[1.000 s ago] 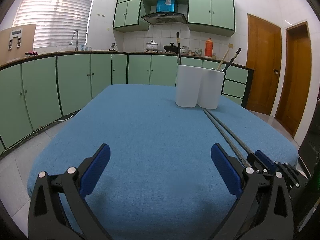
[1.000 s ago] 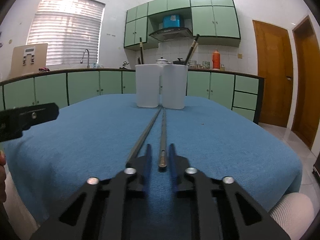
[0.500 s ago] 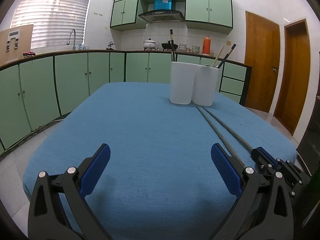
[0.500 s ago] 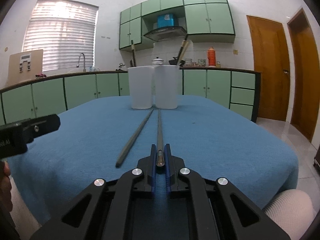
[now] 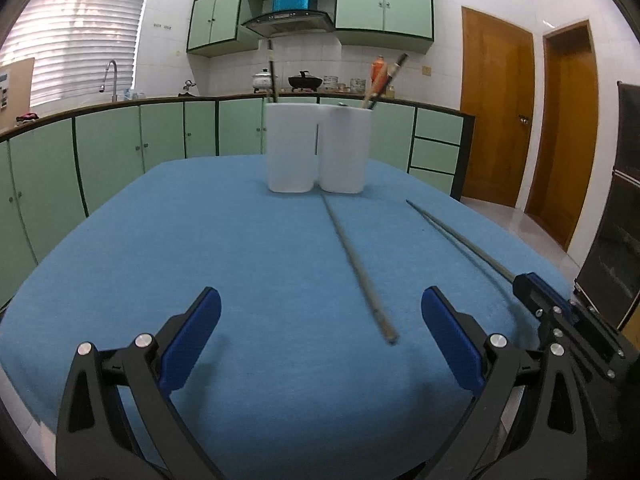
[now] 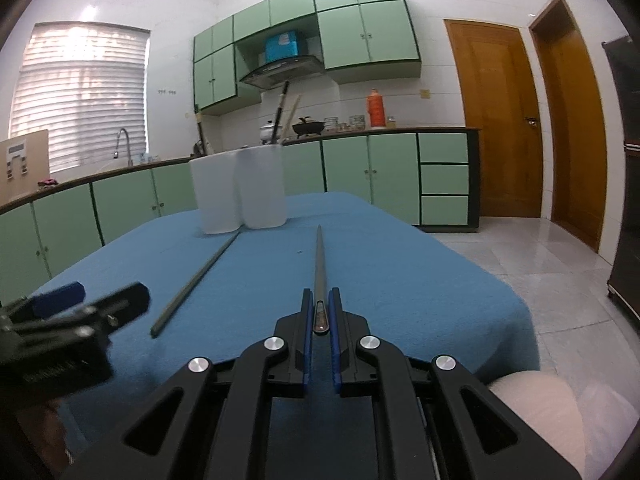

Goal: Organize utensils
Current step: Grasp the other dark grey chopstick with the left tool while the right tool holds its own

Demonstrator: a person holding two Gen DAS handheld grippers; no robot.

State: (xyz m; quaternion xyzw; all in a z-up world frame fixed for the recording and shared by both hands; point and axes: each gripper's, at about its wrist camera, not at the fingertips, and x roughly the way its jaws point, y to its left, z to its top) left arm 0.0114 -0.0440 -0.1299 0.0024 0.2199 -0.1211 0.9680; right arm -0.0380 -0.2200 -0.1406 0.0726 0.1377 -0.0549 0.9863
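Observation:
Two white utensil holders (image 5: 318, 148) stand side by side at the far end of the blue table (image 5: 200, 248), with chopsticks standing in them; they also show in the right wrist view (image 6: 240, 190). My right gripper (image 6: 320, 316) is shut on a grey chopstick (image 6: 320, 256), held just above the cloth and pointing away; it shows in the left wrist view (image 5: 456, 240) too. A second grey chopstick (image 5: 356, 268) lies on the cloth, also seen in the right wrist view (image 6: 196, 280). My left gripper (image 5: 320, 320) is open and empty, near this chopstick's near end.
Green kitchen cabinets (image 5: 120, 148) and a counter run behind the table. Two wooden doors (image 5: 532, 120) are at the right. The table's right edge (image 6: 500, 292) drops to a tiled floor. A dark cabinet (image 5: 616, 208) stands at the far right.
My right gripper closed on one chopstick and swung it to the right, away from the other. My left gripper shifted right toward the lying chopstick, still open.

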